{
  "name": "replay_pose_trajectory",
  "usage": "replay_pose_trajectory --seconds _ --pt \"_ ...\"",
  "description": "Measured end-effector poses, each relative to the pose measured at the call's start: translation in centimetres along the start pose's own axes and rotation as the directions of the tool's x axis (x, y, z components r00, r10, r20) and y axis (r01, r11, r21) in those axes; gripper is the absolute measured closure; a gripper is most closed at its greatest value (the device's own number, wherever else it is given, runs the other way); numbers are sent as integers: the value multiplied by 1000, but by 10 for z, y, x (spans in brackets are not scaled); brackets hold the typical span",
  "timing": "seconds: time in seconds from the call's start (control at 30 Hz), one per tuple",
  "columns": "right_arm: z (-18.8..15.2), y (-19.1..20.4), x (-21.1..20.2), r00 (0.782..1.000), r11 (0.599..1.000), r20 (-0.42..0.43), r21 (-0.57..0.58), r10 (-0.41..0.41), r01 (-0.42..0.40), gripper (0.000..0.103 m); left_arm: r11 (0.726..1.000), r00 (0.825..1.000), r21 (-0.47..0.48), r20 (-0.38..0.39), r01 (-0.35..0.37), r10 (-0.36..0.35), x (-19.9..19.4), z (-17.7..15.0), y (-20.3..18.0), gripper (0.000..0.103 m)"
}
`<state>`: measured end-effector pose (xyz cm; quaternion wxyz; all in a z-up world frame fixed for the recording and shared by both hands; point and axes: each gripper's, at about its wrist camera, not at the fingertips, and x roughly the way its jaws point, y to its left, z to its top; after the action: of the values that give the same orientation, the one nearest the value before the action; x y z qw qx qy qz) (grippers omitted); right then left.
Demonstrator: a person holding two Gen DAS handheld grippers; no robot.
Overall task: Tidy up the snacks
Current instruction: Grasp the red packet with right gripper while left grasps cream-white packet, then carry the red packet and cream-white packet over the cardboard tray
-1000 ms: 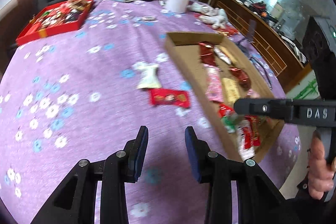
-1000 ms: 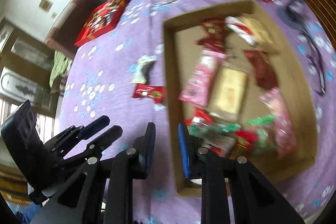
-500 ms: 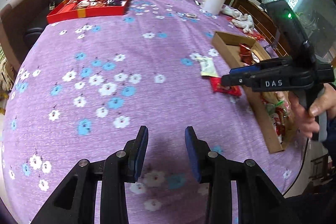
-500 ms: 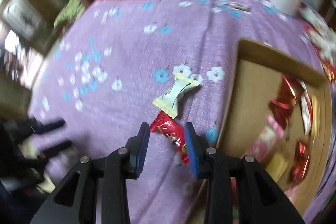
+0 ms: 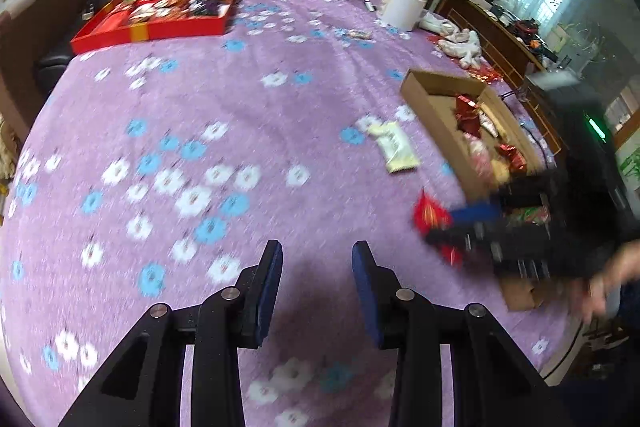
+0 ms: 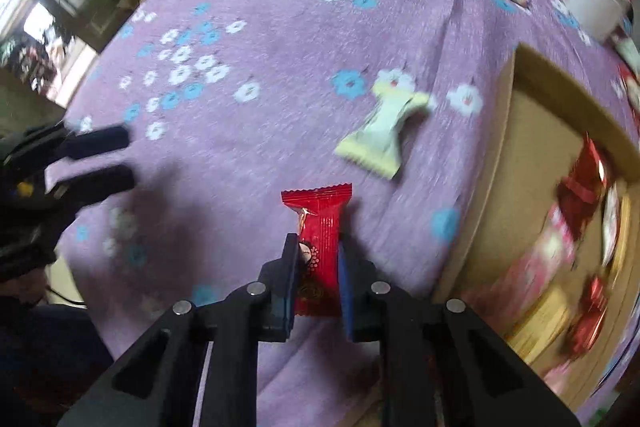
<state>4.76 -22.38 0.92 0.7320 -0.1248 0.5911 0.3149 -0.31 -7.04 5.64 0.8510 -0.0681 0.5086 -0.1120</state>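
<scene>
My right gripper [image 6: 318,247] is shut on a red snack packet [image 6: 318,205], pinching its lower half just above the purple flowered cloth. From the left wrist view the same gripper [image 5: 452,227] shows blurred, with the red packet [image 5: 430,213] at its tips beside the cardboard box [image 5: 432,107]. A pale green packet [image 6: 382,135] lies on the cloth just beyond, left of the box wall [image 6: 496,163]. Several wrapped snacks lie inside the box. My left gripper [image 5: 317,259] hangs open over bare cloth with nothing between its fingers; in the right wrist view it [image 6: 96,159] sits far left.
A red tray [image 5: 152,29] full of sweets stands at the far left of the table, in front of a black sofa. A white tub [image 5: 404,5], a small wrapped bar [image 5: 360,35] and white cloths [image 5: 460,43] lie at the far right. A person's hand [image 5: 608,279] holds the right gripper.
My right gripper swung from over the box to the cloth, rolled, and closed on the red packet. My left gripper drifted away from the box, staying open.
</scene>
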Motion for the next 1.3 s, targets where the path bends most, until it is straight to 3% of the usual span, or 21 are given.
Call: replay_pose_trajectory --seconds 0.07,0.27,0.4,0.63,0.67,0.73,0.93,1.17,1.3 --pt "-17 1 -15 997 996 49 69 58 -61 86 999 999 5 -10 35 -35 7 14 -9 65" --pt "-63 -9 -53 986 974 152 203 70 -101 86 992 989 -9 -81 123 -123 48 55 -44 65" --pt "-83 -15 -79 980 965 196 250 30 -80 86 993 987 -25 -111 112 -114 76 71 -64 65" --pt "-114 -32 -106 971 944 238 323 -15 -64 86 999 991 -29 -131 33 -37 113 87 -77 66" --pt "-117 -33 -108 971 942 240 330 -21 -61 86 999 991 -32 -131 30 -33 117 88 -76 70" --pt "-123 -36 -111 969 939 247 339 -23 -64 86 1000 994 -11 -113 0 -1 117 87 -78 79" --pt "-116 -37 -113 964 939 267 334 -8 -85 86 1000 997 12 -73 -11 11 99 63 -73 84" --pt "-89 -28 -99 964 945 266 313 11 -97 86 995 997 68 37 -76 73 43 11 -78 84" --pt "-76 -23 -92 966 945 258 309 22 -104 86 987 988 92 93 -129 120 19 1 -82 84"
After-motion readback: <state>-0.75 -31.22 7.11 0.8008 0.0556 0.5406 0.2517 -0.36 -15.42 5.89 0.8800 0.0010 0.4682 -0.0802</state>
